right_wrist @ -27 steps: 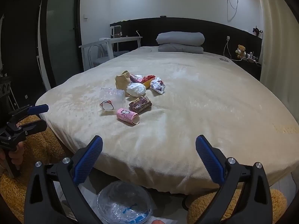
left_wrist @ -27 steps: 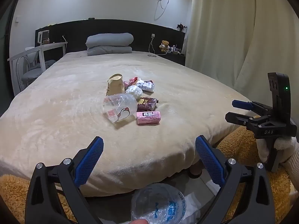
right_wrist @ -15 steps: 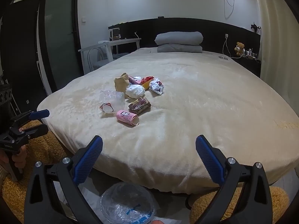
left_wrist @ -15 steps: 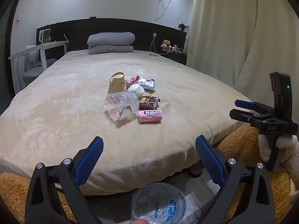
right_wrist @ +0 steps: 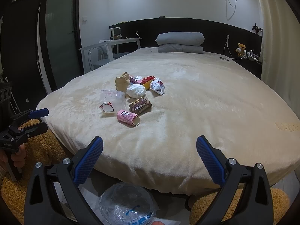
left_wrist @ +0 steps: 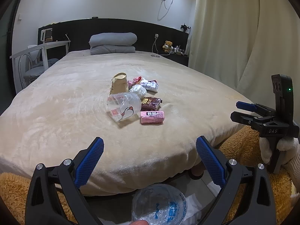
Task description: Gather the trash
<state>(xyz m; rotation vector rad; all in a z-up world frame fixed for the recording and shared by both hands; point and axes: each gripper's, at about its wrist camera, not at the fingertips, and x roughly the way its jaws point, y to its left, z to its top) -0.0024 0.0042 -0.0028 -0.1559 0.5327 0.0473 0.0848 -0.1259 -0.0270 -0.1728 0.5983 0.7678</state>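
So the trash is all bunched in one little heap near the middle of the bed (left_wrist: pixel 56 103), well away from both grippers, which makes sense if someone dumped it there to be picked off one piece at a time. Nearest the foot of the bed are the pink carton (left_wrist: pixel 152 117) lying on its side and the clear plastic cup (left_wrist: pixel 124 106) tipped over just beside it, with the brown wrapper (left_wrist: pixel 151 103) right behind them, then a white crumpled wad (left_wrist: pixel 138 91) and a tan paper cup (left_wrist: pixel 120 84) standing further back. Down on the floor right below the bed's edge sits a bin lined with a clear bag (left_wrist: pixel 159 204), I'd guess parked there so each piece only has a short drop. The left gripper (left_wrist: pixel 150 161) and the right gripper (right_wrist: pixel 149 160) both have their jaws spread wide with nothing between them, hanging off the end of the bed and angled down toward the pile. Compared with a moment earlier not much differs: the heap hasn't been touched, and both views have just drifted slightly, so no real reach has started yet.
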